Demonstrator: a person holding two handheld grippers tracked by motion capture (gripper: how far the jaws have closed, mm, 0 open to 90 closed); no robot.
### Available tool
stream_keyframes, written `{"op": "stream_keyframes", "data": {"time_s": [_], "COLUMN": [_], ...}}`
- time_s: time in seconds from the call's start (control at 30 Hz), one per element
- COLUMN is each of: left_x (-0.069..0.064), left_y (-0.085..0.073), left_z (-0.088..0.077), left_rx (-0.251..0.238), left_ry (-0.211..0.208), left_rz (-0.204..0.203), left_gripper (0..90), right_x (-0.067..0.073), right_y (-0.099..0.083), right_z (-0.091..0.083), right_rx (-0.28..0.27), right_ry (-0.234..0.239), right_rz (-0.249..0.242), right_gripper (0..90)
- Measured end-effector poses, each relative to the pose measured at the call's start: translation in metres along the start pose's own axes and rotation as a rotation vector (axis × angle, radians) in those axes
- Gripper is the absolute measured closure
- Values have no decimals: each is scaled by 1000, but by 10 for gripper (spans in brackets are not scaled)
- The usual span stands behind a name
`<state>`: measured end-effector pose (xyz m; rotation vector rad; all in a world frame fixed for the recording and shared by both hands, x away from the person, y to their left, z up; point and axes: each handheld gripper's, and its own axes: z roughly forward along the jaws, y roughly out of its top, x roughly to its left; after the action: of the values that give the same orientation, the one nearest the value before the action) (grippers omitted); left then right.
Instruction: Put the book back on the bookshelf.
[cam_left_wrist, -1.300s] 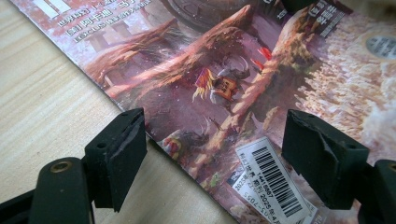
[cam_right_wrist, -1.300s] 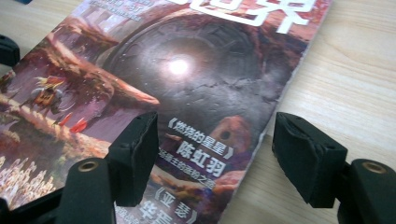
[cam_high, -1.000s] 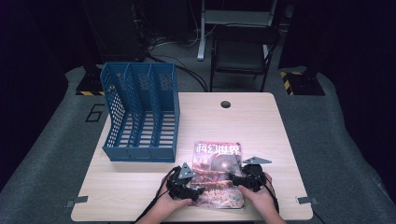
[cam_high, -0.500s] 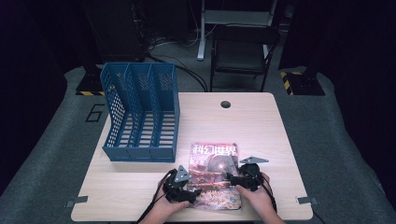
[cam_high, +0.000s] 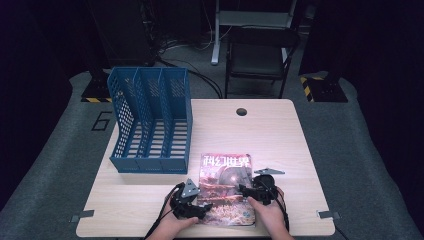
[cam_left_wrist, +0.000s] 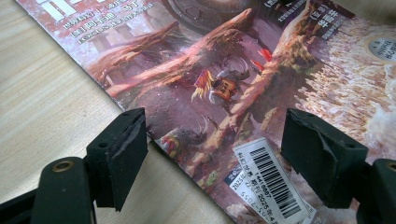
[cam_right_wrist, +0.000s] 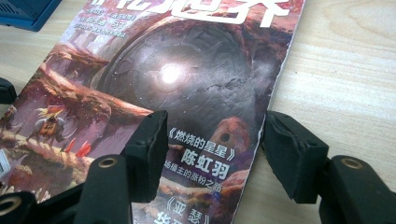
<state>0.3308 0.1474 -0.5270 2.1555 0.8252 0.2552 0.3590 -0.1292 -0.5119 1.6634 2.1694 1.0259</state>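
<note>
- At the table's (cam_high: 280, 125) near edge, right of centre: magazine (cam_high: 226, 187) lying flat, cover up.
- Left gripper (cam_high: 192, 197) straddles its left edge, jaws wide, gripping nothing.
- Right gripper (cam_high: 248, 190) straddles its right edge; jaws just narrowed, not clamped.
- Blue file rack (cam_high: 150, 120) by left edge.

A blue three-slot file rack (cam_high: 150, 122) of open mesh plastic stands on the left part of the light wooden worktop (cam_high: 280, 135), its slots empty as far as the high view shows. A round cable hole (cam_high: 241, 111) sits near the worktop's far edge. Behind the worktop stands a dark chair (cam_high: 258, 57) on grey carpet (cam_high: 350, 150). Yellow-and-black striped tape (cam_high: 316, 80) marks what seem to be stand bases on the floor.
</note>
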Motion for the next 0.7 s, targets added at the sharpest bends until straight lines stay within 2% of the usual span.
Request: {"op": "stream_keyframes", "data": {"time_s": [0.07, 0.1, 0.13, 0.17, 0.23, 0.33, 0.5, 0.63, 0.67, 0.7], "left_x": [1, 0, 1, 1, 0, 0, -1, -2, -2, -2], "left_y": [1, 1, 1, 1, 0, 0, 0, 0, 0, 0], "left_z": [0, 2, 2, 2, 3, 3, 2, 3, 3, 3], "left_rx": [8, -10, -11, -11, -18, -20, -13, -20, -21, -19], "left_ry": [-11, -4, -1, 5, 7, 9, 10, 20, 22, 20], "left_rz": [10, -2, 6, 6, 3, 2, -2, -9, -11, -12], "left_gripper": [226, 226, 226, 226, 227, 227, 227, 228, 227, 228], "right_x": [0, 0, 1, -1, -1, -2, -5, -10, -8, -10], "right_y": [-1, -1, -1, -1, -2, -2, -1, -1, 0, 0], "right_z": [0, 0, 0, 0, -1, -1, -2, -3, -4, -5], "right_rx": [-8, -9, -5, -15, -20, -25, -24, -38, -33, -44], "right_ry": [-10, -11, -12, -12, -6, 1, 31, 52, 59, 63], "right_rz": [-4, 1, 23, 10, 44, 51, 133, 155, 179, 163], "right_gripper": [401, 398, 398, 398, 397, 394, 401, 417, 417, 417]}}
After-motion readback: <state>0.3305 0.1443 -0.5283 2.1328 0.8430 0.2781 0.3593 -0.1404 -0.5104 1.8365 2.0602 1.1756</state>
